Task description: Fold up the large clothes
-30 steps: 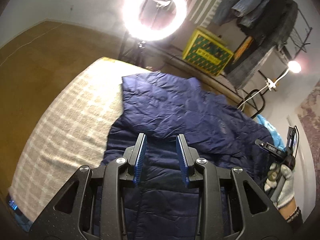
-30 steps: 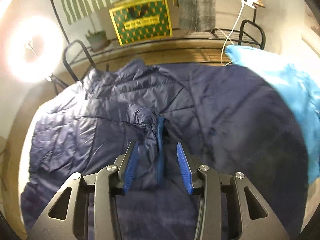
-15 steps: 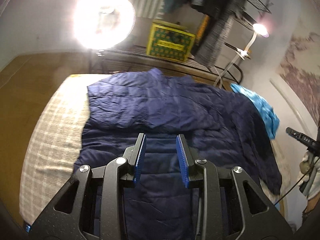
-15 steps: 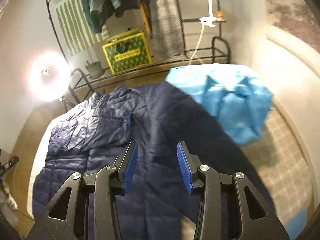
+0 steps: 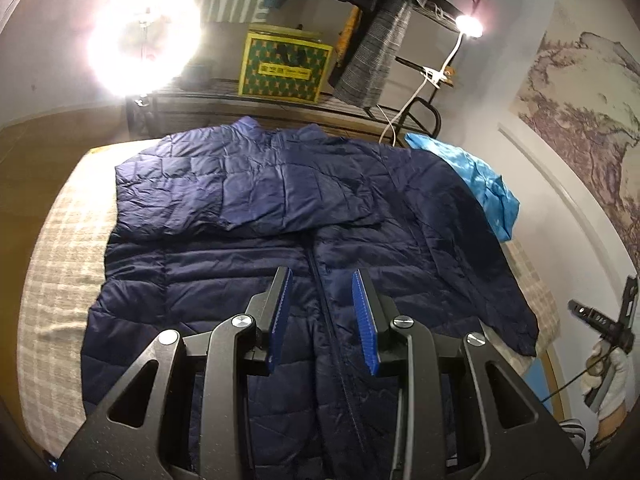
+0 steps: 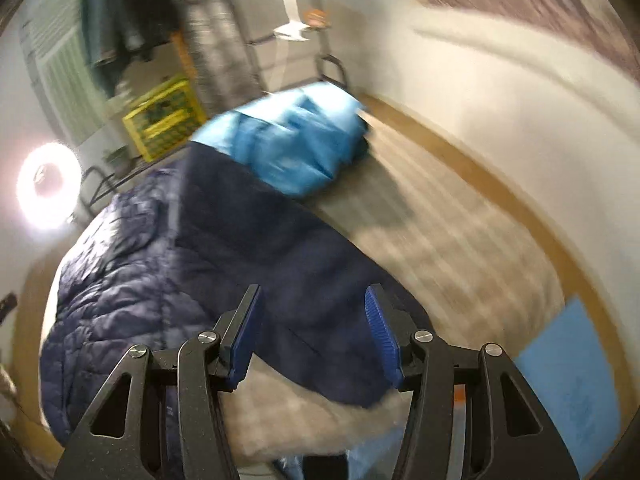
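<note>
Jacket [image 5: 256, 248] flat on bed [image 5: 60, 248]; second garment [image 5: 484, 184] right of it; box [image 5: 284, 68] behind.

Right wrist view: motion-blurred throughout.
Navy jacket [image 6: 240, 264]: quilting smeared; hem cut off by left gripper [image 5: 322, 320].
Light-blue garment [image 6: 296, 144]: shape indistinct.
Box [image 5: 285, 70] lettering: illegible.
</note>
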